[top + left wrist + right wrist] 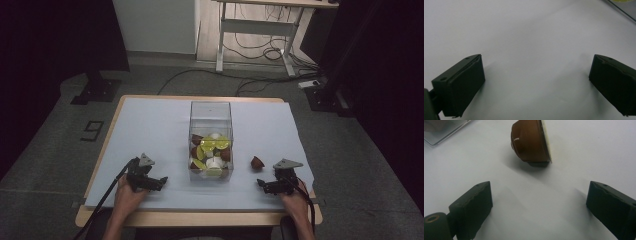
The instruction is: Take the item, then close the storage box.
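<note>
The brown capsule (530,142) lies on its side on the white table cover (574,150), just ahead of my right gripper (539,205), whose jaws gape wide around nothing. From above it sits right of the clear box (210,112) of capsules. My left gripper (536,82) is spread over bare cover.

Brown capsule (530,142), pale blue table cover (150,130).

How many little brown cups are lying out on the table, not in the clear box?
1. The brown cup lies on its side, right of the clear box, ahead of the right hand-held gripper. More brown ones sit inside the box.
</note>
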Motion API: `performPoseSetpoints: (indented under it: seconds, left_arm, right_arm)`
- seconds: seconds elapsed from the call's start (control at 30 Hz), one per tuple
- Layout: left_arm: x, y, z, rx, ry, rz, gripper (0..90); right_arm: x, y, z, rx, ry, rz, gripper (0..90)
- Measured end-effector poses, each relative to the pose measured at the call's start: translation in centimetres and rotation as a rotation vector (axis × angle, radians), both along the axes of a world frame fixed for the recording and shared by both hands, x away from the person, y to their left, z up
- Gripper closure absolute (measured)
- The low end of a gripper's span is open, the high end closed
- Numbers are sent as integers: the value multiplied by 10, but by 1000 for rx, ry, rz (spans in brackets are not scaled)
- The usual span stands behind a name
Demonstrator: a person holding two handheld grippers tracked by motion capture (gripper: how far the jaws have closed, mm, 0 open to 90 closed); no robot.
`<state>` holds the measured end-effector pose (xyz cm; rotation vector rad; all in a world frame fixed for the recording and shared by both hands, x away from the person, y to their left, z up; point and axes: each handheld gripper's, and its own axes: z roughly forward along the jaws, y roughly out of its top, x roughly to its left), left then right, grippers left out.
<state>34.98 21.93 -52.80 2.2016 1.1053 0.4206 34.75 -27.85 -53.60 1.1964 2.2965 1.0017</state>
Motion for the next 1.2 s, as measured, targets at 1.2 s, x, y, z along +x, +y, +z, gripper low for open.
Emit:
performPoseSetpoints:
  seconds: [1.2]
  left_arm:
    - [0, -1, 2, 6, 16, 15, 0]
  right_arm:
    - [-2, 6, 6, -36, 22, -9, 127]
